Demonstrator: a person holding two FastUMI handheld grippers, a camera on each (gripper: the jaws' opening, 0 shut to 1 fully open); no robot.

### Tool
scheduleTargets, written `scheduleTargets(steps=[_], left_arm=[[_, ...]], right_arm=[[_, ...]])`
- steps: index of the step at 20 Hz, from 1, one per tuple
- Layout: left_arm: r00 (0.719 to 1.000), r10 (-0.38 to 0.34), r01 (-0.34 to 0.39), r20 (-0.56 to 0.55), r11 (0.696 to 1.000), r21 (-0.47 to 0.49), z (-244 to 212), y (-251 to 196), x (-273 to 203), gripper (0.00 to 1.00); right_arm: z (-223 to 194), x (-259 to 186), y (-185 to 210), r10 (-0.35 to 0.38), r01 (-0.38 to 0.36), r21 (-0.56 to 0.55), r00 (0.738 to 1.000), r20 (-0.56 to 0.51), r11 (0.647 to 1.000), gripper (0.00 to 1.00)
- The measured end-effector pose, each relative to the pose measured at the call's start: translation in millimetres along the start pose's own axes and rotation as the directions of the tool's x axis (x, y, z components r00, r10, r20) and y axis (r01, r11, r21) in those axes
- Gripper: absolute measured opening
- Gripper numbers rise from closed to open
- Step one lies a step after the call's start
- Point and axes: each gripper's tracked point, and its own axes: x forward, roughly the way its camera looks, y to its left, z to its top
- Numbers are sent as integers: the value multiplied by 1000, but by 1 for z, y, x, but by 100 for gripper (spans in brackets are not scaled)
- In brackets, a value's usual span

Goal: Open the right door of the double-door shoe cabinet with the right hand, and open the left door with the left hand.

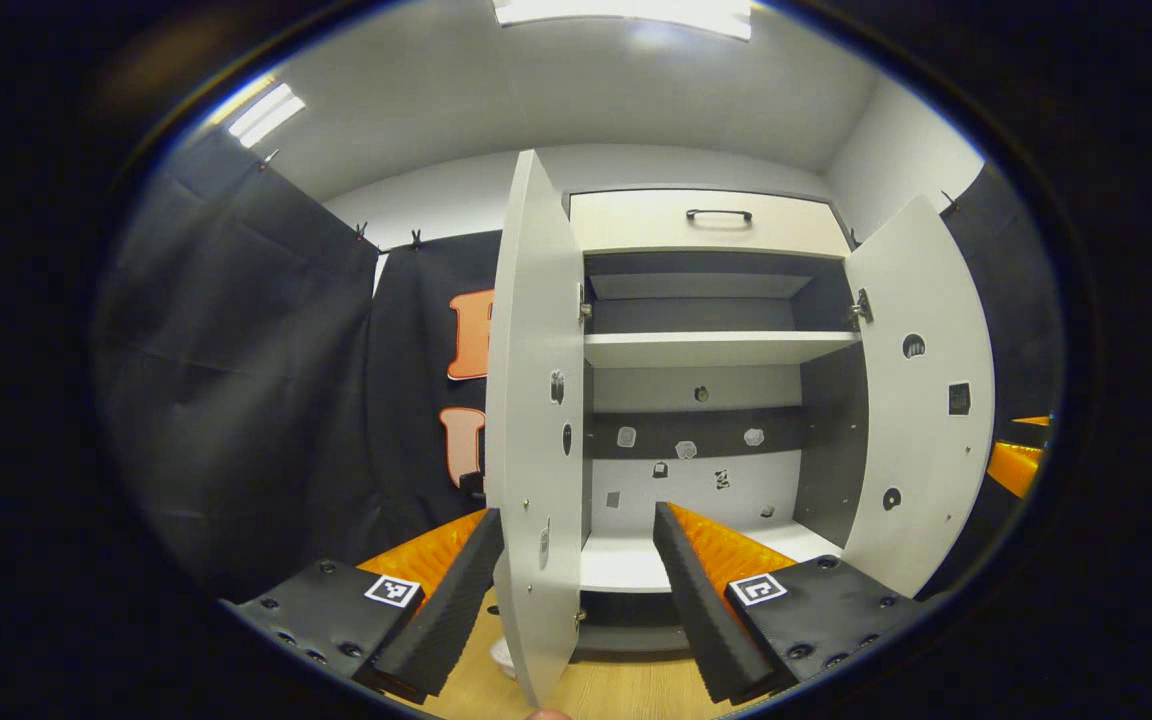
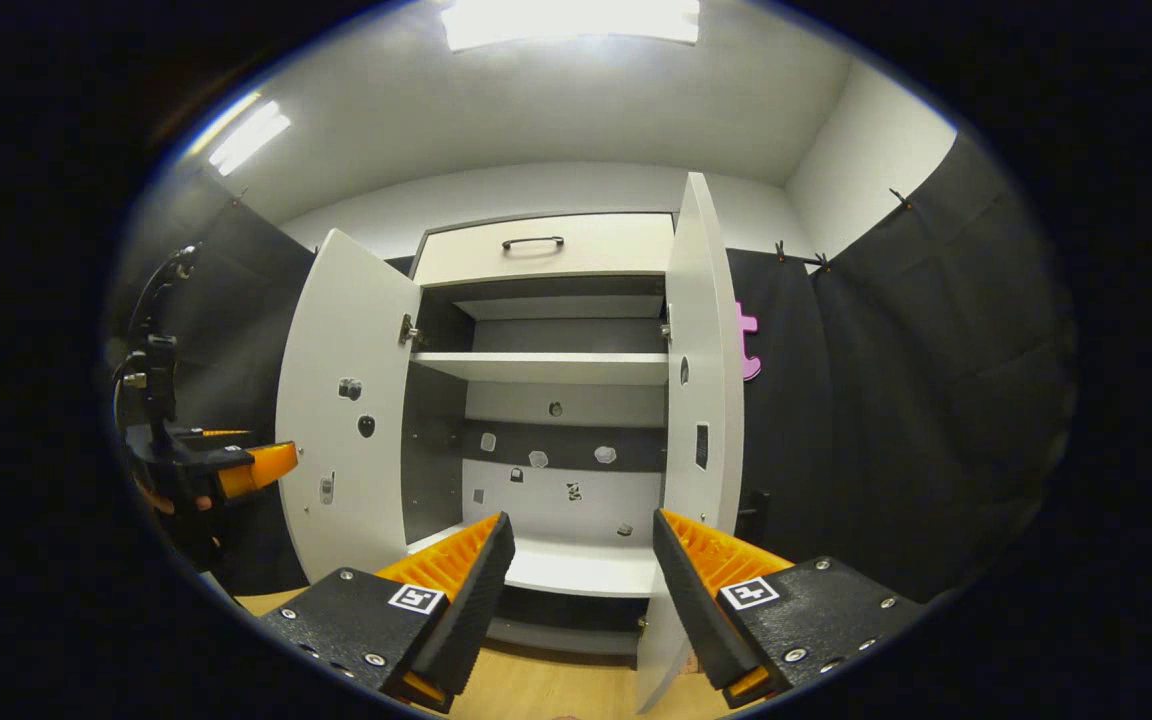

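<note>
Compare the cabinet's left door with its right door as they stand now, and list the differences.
In the left gripper view, the left door shows nearly edge-on between that gripper's open fingers, while the right door shows its broad inner face. In the right gripper view this reverses: the right door sits edge-on between the fingers, the left door faces broadly. Both are white, swung open, with small marks on their inner faces.

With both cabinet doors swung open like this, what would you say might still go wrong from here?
1. The left door stands edge-on between the left gripper's open jaws; pulling back crooked could knock it or swing it shut.
2. The right door sits likewise at the right gripper, so a sideways move might catch its edge.
3. The drawer above looks closed; lifting either gripper carelessly could snag its handle.
</note>
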Motion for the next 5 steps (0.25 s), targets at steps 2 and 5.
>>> scheduleTargets(steps=[2, 5], left_arm=[[1000, -15, 15, 0, 1000, 18, 1, 6, -5, 96], [1000, -12, 12, 14, 999, 35, 9, 24, -13, 97]], right_arm=[[-2, -2, 7, -21, 21, 2, 1000, -14, 1000, 85], [1, -5, 26, -1, 2, 21, 1000, -22, 1000, 86]])
